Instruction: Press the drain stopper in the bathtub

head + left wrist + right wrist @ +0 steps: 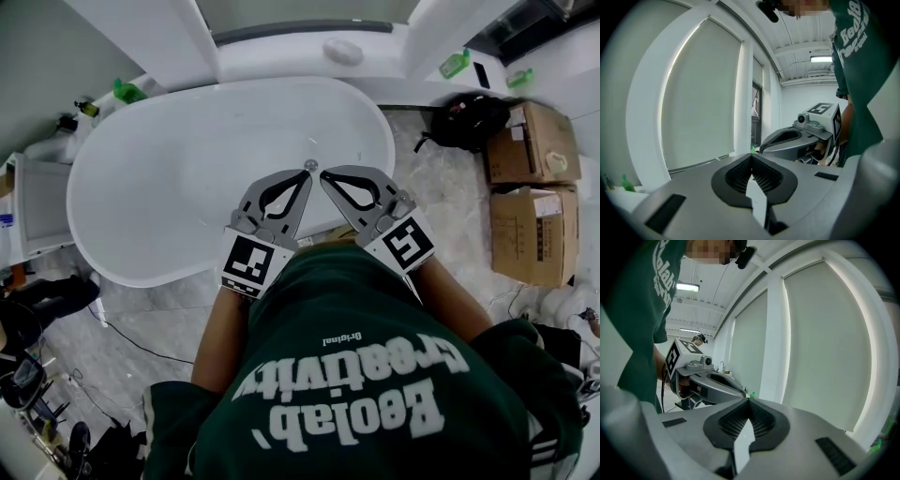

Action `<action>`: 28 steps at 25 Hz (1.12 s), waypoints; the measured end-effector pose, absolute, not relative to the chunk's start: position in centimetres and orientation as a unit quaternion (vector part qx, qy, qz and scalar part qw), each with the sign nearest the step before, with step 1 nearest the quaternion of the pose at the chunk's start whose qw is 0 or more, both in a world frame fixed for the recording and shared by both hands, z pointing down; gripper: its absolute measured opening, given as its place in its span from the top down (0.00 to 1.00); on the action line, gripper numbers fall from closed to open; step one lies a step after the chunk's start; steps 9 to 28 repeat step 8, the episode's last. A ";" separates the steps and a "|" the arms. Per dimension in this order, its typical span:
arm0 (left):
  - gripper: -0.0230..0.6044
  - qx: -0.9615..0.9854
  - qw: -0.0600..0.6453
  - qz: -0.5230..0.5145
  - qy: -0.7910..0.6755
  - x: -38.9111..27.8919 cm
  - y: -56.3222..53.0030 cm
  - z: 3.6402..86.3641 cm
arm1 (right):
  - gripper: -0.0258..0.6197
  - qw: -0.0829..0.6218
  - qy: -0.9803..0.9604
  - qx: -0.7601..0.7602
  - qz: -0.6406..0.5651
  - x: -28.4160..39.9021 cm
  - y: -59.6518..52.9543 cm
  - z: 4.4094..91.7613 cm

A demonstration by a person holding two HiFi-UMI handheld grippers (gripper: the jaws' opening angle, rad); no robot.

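Observation:
The white oval bathtub [141, 202] lies below and ahead of me in the head view. Its small round metal drain stopper [310, 165] sits on the tub floor near the near rim. My left gripper [306, 172] and right gripper [324, 176] hover side by side over that rim, with their tips close together just in front of the stopper. Both are shut with nothing between the jaws. The left gripper view has its own shut jaws [751, 156] and the right gripper [797, 139] beside them. From the right gripper view, its shut jaws [748, 400] and the left gripper [708, 379] show before window blinds.
Two cardboard boxes [534, 187] and a black bag [469, 120] stand on the floor right of the tub. Green bottles [127, 91] rest on the ledge behind it. A white cabinet [33, 211] is at the left, and cables [122, 333] run over the floor.

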State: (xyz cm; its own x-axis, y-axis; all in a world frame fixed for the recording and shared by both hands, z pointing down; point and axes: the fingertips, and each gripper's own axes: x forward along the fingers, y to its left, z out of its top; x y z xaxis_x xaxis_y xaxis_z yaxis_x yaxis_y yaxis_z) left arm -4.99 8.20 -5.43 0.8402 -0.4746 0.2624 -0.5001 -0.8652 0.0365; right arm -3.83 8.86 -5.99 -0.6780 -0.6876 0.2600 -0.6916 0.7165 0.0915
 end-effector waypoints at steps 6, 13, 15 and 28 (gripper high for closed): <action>0.95 0.957 0.049 0.127 -0.256 -5.3 7.9 -5.4 | 0.94 0.138 -0.915 0.379 0.007 -4.0 8.5 -6.2; 0.95 0.957 0.048 0.128 -0.255 -5.2 7.9 -5.4 | 0.94 0.137 -0.915 0.380 0.006 -4.0 8.3 -6.3; 0.95 0.957 0.048 0.128 -0.255 -5.2 7.9 -5.4 | 0.94 0.137 -0.915 0.380 0.006 -4.0 8.3 -6.3; 0.95 0.957 0.048 0.128 -0.255 -5.2 7.9 -5.4 | 0.94 0.137 -0.915 0.380 0.006 -4.0 8.3 -6.3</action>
